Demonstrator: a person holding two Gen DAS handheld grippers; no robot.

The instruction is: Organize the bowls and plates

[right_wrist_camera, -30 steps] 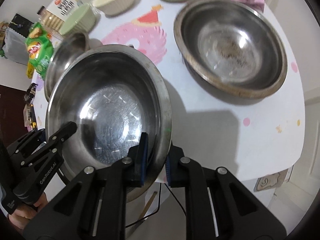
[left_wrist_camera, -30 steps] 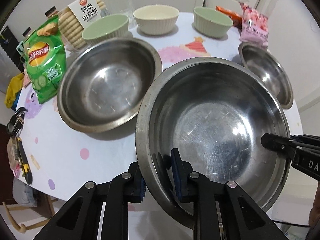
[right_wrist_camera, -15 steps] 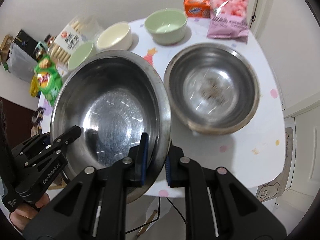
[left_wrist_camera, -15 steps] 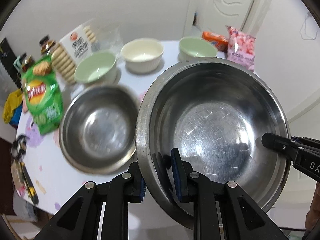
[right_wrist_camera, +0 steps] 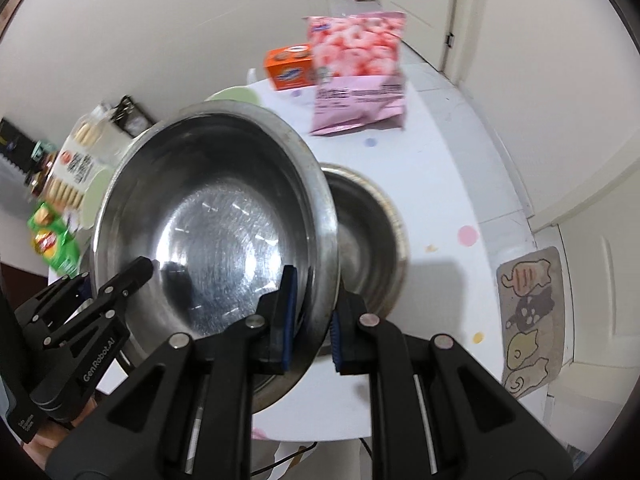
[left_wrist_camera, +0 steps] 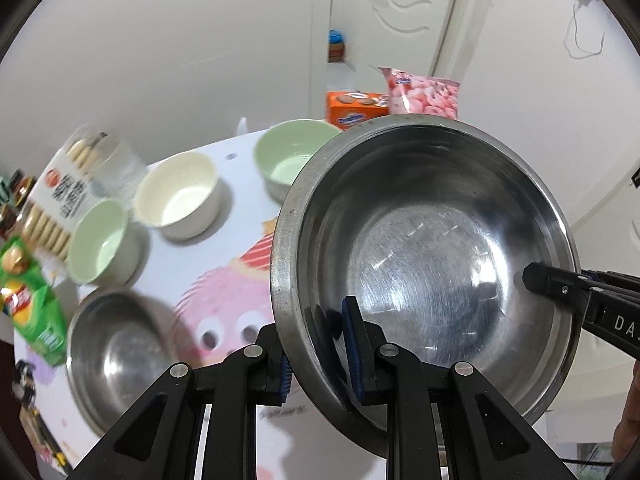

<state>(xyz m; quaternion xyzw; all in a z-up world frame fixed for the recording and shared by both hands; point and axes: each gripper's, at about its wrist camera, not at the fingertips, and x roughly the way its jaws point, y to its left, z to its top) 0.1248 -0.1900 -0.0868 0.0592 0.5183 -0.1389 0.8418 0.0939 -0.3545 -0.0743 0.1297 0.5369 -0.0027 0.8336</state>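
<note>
A large steel bowl (left_wrist_camera: 424,264) hangs tilted above the table, held by both grippers. My left gripper (left_wrist_camera: 316,344) is shut on its left rim, one pad inside and one outside. On the opposite rim my right gripper (right_wrist_camera: 314,320) is shut the same way; the bowl (right_wrist_camera: 224,232) fills that view. Each gripper shows in the other's view: the right gripper (left_wrist_camera: 536,280), the left gripper (right_wrist_camera: 132,276). A second steel bowl (left_wrist_camera: 116,344) rests on the table at lower left. A third steel bowl (right_wrist_camera: 360,240) sits just behind the held one. Two green bowls (left_wrist_camera: 296,156) (left_wrist_camera: 100,248) and a cream bowl (left_wrist_camera: 178,196) stand farther back.
A green chips bag (left_wrist_camera: 28,300) and a biscuit pack (left_wrist_camera: 60,200) lie along the table's left side. An orange box (right_wrist_camera: 288,68) and a pink snack bag (right_wrist_camera: 356,76) stand at the far edge. The white table (right_wrist_camera: 440,184) ends on the right, with a floor mat (right_wrist_camera: 528,312) below.
Both grippers have lifted the large bowl up and carried it toward the far side of the table. The other bowls and snacks have slid lower and left in the views.
</note>
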